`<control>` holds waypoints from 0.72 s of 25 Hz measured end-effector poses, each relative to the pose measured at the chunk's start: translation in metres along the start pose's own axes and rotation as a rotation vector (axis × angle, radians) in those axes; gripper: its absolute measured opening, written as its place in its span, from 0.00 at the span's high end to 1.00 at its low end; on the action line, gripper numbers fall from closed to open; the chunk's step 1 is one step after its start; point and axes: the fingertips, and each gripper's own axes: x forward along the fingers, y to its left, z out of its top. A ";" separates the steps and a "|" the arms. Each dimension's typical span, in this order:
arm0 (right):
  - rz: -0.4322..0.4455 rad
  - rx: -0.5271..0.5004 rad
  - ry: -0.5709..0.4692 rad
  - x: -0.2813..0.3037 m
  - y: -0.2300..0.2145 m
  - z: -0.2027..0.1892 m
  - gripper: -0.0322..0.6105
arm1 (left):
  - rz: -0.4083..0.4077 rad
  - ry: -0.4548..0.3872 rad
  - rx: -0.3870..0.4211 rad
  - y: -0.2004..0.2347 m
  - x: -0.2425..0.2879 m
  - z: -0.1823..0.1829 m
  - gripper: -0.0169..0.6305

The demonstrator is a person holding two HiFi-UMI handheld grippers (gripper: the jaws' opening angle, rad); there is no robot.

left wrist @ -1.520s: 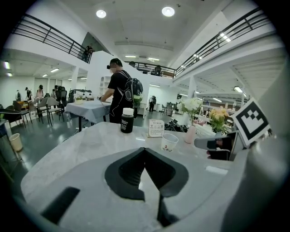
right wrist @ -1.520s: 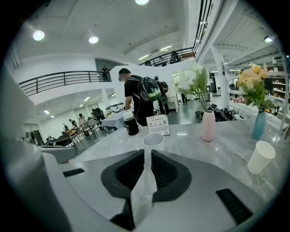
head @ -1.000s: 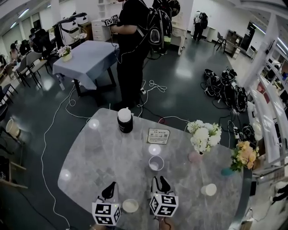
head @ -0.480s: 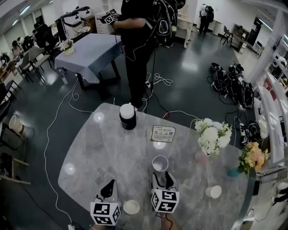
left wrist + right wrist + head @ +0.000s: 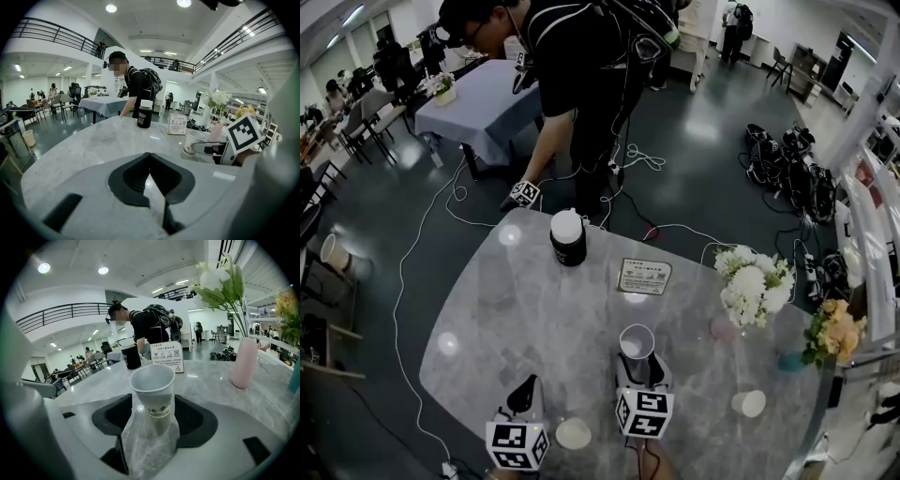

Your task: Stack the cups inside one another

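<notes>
No cup is inside another yet: the right gripper [image 5: 641, 367] has just been opening its jaws, now wide around the first cup [image 5: 636, 340] on the table [image 5: 534, 309], the left gripper [image 5: 528, 392] is closed on nothing, and the second cup [image 5: 574, 432] and third cup [image 5: 751, 403] wait apart.

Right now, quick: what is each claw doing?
Left claw: closed, empty.
Right claw: open, jaws just opening around a paper cup, not gripping it.
</notes>
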 end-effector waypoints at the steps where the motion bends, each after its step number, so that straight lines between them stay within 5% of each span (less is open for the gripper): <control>1: 0.000 -0.004 -0.001 0.002 -0.002 0.000 0.58 | 0.001 0.002 -0.001 -0.001 0.001 -0.001 0.98; 18: 0.015 -0.022 -0.032 0.016 -0.002 0.011 0.55 | 0.032 0.022 -0.013 0.008 0.000 -0.009 0.98</control>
